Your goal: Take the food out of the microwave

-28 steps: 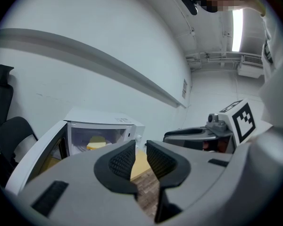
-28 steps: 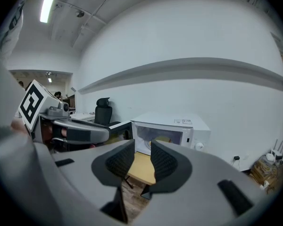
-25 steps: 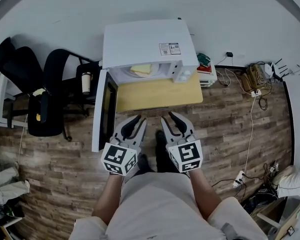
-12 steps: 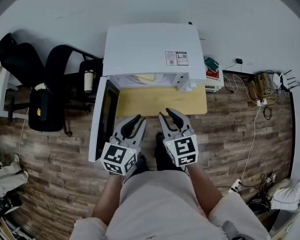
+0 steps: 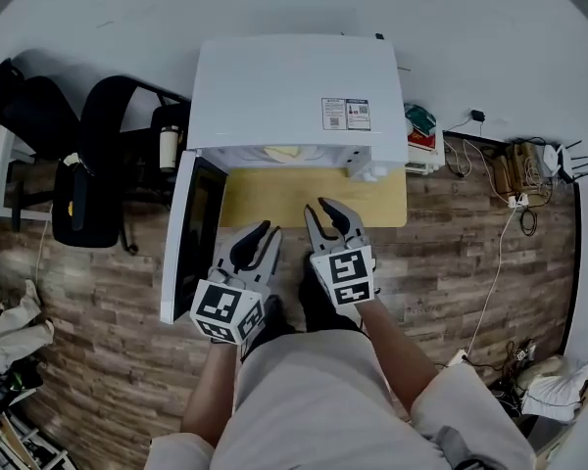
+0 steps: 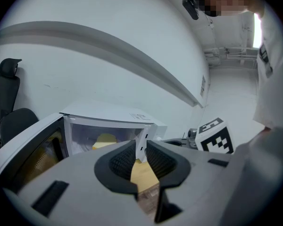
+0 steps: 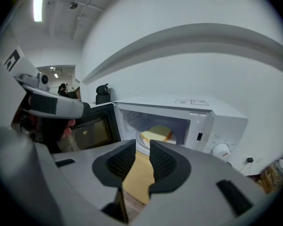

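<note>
Right tool (image 7: 142, 147) was out in front of the open microwave (image 5: 294, 86), its jaws a narrow gap apart and just closing a touch, with nothing between them. Left tool (image 6: 141, 147) sat just beside it on the left, near the swung-out door (image 5: 191, 233), jaws likewise slightly parted and empty. And the food (image 7: 155, 134), a pale yellow slab, lay inside the cavity, well apart from both tools and untouched. The bare desk (image 5: 314, 194) stretched between the tools and the microwave. So this looked like the approach: door already open, reach not yet made. The next move, by my reading, called for one tool to go forward over the desk and into the cavity. Its jaws would need to open wider than the food, stay level enough to clear the frame, then close and draw it out without tipping.
</note>
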Available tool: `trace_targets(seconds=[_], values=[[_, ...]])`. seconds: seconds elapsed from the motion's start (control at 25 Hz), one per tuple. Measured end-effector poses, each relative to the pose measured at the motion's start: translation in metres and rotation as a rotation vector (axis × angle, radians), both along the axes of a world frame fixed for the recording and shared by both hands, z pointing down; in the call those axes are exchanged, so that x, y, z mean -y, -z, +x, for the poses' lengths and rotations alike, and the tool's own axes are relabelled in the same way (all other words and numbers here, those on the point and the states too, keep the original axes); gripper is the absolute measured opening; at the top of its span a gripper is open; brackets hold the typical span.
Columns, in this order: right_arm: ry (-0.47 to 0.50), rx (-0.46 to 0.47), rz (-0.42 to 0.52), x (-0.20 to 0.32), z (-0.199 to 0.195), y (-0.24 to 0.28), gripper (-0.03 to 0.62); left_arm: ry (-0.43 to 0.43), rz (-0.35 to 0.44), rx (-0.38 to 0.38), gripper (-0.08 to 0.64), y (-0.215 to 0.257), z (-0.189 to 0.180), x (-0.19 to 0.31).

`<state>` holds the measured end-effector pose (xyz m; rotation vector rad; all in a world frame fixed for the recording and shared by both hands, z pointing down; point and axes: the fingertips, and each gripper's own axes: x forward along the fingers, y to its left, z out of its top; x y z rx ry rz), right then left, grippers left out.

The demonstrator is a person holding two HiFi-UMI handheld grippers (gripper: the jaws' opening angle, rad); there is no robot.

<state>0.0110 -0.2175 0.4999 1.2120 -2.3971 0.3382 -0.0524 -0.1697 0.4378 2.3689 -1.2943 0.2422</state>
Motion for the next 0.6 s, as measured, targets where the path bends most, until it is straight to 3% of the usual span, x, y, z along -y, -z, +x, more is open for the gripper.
trace_targets(seconds=[0.6], values=[[-0.009,0.045,-0.027,0.055,0.004,-0.052,0.087,0.09,-0.03,0.016,0.067,-0.026,0.015,0.031]])
